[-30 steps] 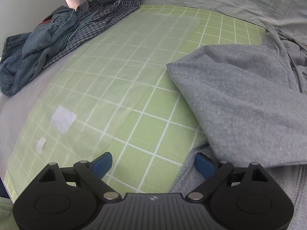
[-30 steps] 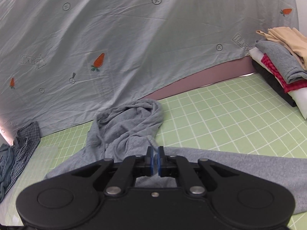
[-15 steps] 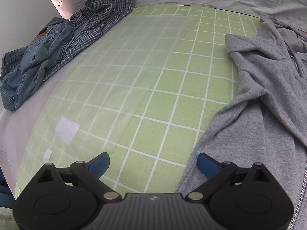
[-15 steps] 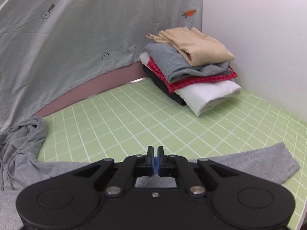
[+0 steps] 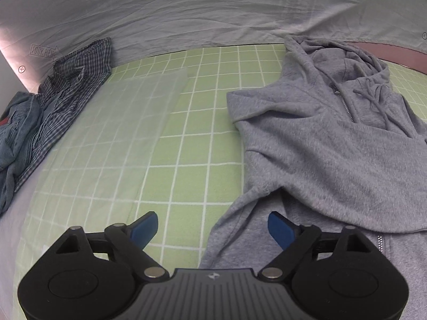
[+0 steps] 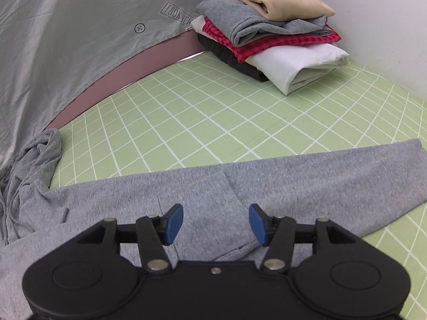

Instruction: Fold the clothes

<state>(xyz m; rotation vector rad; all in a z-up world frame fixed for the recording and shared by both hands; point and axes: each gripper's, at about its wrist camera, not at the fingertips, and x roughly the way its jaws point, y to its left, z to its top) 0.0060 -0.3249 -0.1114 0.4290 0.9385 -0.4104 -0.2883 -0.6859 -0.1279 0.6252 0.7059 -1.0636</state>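
Observation:
A grey zip hoodie point(image 5: 320, 144) lies on the green grid mat point(image 5: 186, 144), hood toward the back sheet, one sleeve folded across its body. My left gripper point(image 5: 212, 228) is open and empty, hovering over the hoodie's left edge. In the right wrist view the hoodie's other sleeve point(image 6: 307, 176) stretches out flat to the right. My right gripper point(image 6: 216, 224) is open and empty just above that sleeve.
A plaid shirt point(image 5: 66, 90) and denim garment point(image 5: 16, 133) are heaped at the left. A translucent sheet point(image 5: 112, 133) lies on the mat. A stack of folded clothes point(image 6: 269, 32) sits at the back right by the wall. A grey patterned cloth point(image 6: 80, 40) hangs behind.
My right gripper has opened, and the sleeve now lies stretched flat on the mat. The left view has swung right to face the hoodie, with one sleeve folded across it.

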